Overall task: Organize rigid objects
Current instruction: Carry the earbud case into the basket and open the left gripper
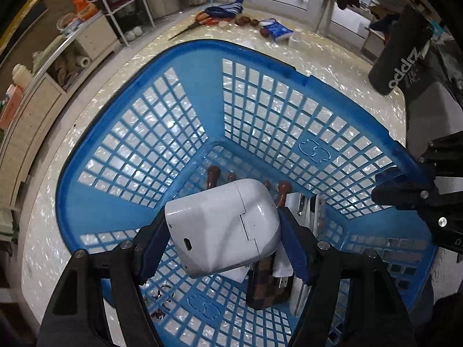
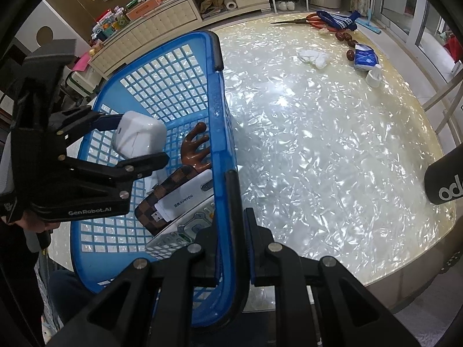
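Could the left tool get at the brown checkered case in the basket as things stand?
Probably not: the left tool is already clamped on the white charging case, which hangs directly above the brown checkered case in the blue basket.

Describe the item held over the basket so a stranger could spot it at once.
Find the blue plastic lattice basket on the pearly tabletop. Above its floor, the left hand-held gripper clamps a glossy white rounded-corner case. Unlike the brown checkered wallet and brown wooden antler-shaped piece below, it is plain white with one small port.
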Tool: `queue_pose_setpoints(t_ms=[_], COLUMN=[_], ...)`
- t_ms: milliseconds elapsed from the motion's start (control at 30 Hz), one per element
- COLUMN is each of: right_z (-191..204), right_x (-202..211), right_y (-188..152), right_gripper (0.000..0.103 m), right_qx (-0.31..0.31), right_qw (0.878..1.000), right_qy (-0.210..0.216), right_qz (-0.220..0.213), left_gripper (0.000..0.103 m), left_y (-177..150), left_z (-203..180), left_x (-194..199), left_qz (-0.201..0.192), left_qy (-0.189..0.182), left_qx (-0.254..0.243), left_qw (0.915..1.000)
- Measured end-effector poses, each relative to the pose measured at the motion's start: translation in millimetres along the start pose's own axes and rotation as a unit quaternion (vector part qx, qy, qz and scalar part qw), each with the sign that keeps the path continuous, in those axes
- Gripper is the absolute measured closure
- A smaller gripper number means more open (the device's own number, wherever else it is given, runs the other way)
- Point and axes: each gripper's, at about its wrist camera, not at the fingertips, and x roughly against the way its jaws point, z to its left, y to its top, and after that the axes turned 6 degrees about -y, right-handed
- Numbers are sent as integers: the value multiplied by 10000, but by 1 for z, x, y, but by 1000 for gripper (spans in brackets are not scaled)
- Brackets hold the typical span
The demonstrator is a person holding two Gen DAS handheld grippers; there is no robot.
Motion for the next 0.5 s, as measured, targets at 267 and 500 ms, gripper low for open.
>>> queue_pose_setpoints(t_ms=[267,500], right_z=[0,1], right_x=[-7,-14], right_y=[4,4], right_gripper=[90,90], right_qx=[44,43], right_qw=[10000,10000], right_qy=[-24,25], right_qz=[29,61], left_gripper=[27,27], left_y=[9,11], left_z=[-1,-1], left_x=[-9,-16], left_qz=[122,366], left_qy=[87,80], left_qx=[-172,-208], left_qw=[9997,9991])
